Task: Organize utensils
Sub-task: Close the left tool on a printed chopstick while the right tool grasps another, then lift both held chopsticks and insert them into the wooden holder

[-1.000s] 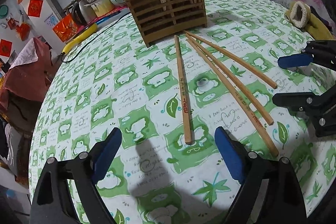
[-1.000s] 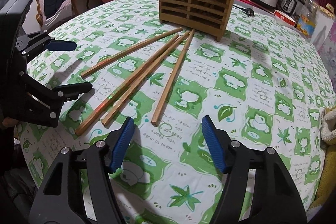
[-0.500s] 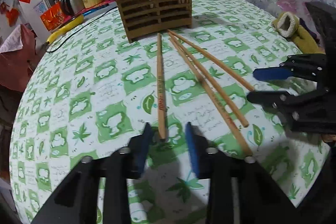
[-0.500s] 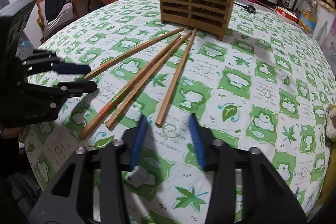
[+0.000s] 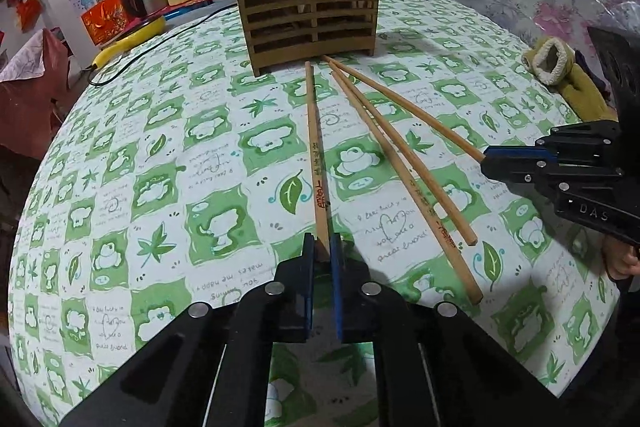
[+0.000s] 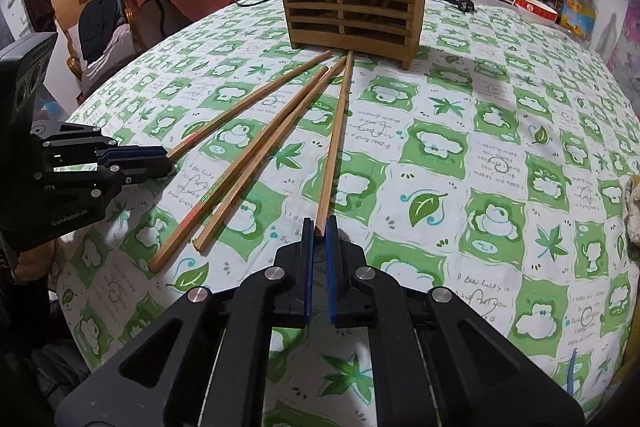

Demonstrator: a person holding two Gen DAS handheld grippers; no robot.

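Left gripper [image 5: 322,247]: at 6 o'clock in the left wrist view; its jaws have just been closing and are clenched on the near end of the left chopstick [image 5: 316,163]; seen from the right wrist view at 9 o'clock [image 6: 160,161].
Right gripper [image 6: 319,227]: at 6 o'clock in the right wrist view; jaws have just been closing and are clamped on the near end of the right chopstick [image 6: 335,143]; seen from the left wrist view at 3 o'clock [image 5: 490,157].
Left chopstick: flat on the cloth [image 5: 200,187], running toward 12 o'clock, far tip just short of the holder [image 5: 308,9].
Right chopstick: flat on the cloth, running to 12 o'clock, far tip near the holder's foot.
Middle chopsticks [image 6: 256,163]: two, lying between the gripped pair, side by side and crossing near their far ends; near ends free on the cloth.
Layout: all four fan out from the holder toward the grippers.
Holder: slatted wood, upright at 12 o'clock, more chopsticks standing in it.
Glove [image 5: 560,67]: yellow-green, fleece-lined, on the cloth at 2 o'clock in the left wrist view.
Behind table: rice cookers, bottle, kettle, red paper decorations on the wall.
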